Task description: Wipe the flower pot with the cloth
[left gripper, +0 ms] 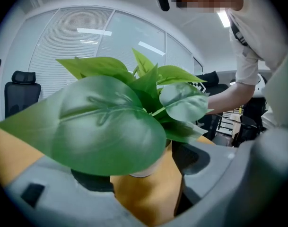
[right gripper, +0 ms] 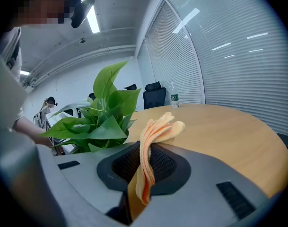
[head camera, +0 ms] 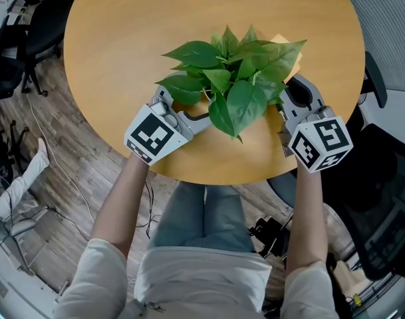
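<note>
Your flower pot (left gripper: pixel 144 172) stands upright, mostly buried under its big green leaves (left gripper: pixel 106 126). Only a sliver shows, whitish I think. Your peach-orange cloth (right gripper: pixel 155 129) is folded in layers, pinched upright in your right gripper (right gripper: pixel 143 171).

Most of pot (left gripper: pixel 143 172) hidden under leaves (left gripper: pixel 106 122), only a rim sliver shows. In head view cloth (head camera: pixel 292 53) mostly behind leaves, table (head camera: pixel 122 32) cut by top edge.
</note>
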`<state>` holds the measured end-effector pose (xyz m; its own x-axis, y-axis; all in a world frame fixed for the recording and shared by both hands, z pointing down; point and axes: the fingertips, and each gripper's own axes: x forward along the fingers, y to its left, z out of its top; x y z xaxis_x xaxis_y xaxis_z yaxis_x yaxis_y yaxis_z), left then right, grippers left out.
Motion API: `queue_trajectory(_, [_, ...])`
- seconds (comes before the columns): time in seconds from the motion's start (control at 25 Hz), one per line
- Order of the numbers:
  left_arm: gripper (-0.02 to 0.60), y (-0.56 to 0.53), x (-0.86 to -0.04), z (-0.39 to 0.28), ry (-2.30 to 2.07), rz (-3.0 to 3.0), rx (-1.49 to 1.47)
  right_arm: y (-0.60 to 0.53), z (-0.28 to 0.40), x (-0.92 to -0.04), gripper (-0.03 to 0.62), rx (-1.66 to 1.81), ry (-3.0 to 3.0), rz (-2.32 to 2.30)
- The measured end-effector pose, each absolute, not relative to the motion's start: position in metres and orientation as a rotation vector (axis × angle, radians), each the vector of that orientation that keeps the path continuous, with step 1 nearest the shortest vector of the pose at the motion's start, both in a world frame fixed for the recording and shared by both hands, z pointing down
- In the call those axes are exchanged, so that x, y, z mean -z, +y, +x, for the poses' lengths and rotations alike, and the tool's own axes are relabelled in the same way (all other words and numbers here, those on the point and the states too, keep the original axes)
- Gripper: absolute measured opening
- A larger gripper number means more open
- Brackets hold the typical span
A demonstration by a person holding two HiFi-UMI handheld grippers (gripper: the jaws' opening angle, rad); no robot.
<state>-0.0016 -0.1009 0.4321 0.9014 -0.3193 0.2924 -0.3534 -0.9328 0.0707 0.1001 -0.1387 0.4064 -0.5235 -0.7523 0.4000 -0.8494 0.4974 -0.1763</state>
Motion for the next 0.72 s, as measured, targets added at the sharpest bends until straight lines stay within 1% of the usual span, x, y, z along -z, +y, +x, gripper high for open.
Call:
queue_trajectory(0.28, [0.383,-0.100,-0.432,-0.002,-0.528,2.931,-0.417,-0.128,0.079,-0.409,0.048,-0.514,-2.523,1.241])
queue_trajectory(0.72, [0.383,-0.100,-0.435,-0.001,-0.563,2.914,-0.412,-0.112,0.076,-0.411,0.048,-0.535,-2.547,1.210])
